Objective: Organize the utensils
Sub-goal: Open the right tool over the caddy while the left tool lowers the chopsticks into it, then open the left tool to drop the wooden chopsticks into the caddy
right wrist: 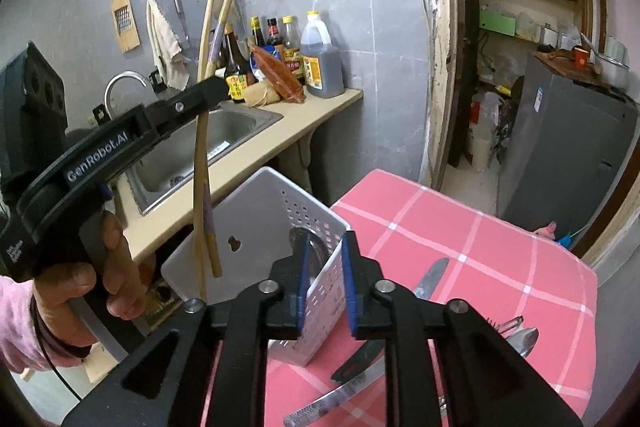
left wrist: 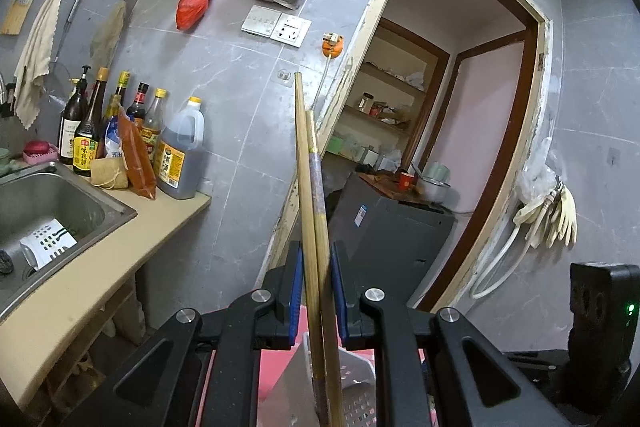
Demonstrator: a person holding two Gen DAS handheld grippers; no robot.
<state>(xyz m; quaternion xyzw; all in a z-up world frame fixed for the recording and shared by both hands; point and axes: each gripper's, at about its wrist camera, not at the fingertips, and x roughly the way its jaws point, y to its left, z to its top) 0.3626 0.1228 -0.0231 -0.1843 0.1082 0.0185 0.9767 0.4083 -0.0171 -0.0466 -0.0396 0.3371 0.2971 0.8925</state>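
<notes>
Two chopsticks (left wrist: 316,227) are gripped by the left gripper (left wrist: 316,281). Only in the right view, the white basket (right wrist: 280,211) wall is pinched by the right gripper (right wrist: 326,281), with knives (right wrist: 430,281) lower right.

The right gripper (right wrist: 326,281) was clamped on the near wall of a white perforated utensil holder (right wrist: 256,223), which stood tilted at the edge of a table under a pink checked cloth (right wrist: 460,227). A spoon (right wrist: 316,255) sat inside the holder. At the left, a hand (right wrist: 92,283) held the left gripper (right wrist: 208,91), closed on a pair of wooden chopsticks (right wrist: 204,163) that hung upright with their lower tips in front of the holder's open top. On the cloth to the right lay a knife (right wrist: 430,277), a metal grater-like tool (right wrist: 340,399) and more cutlery (right wrist: 520,337). Behind were a steel sink (right wrist: 192,151) and sauce bottles (right wrist: 280,55) on the counter
</notes>
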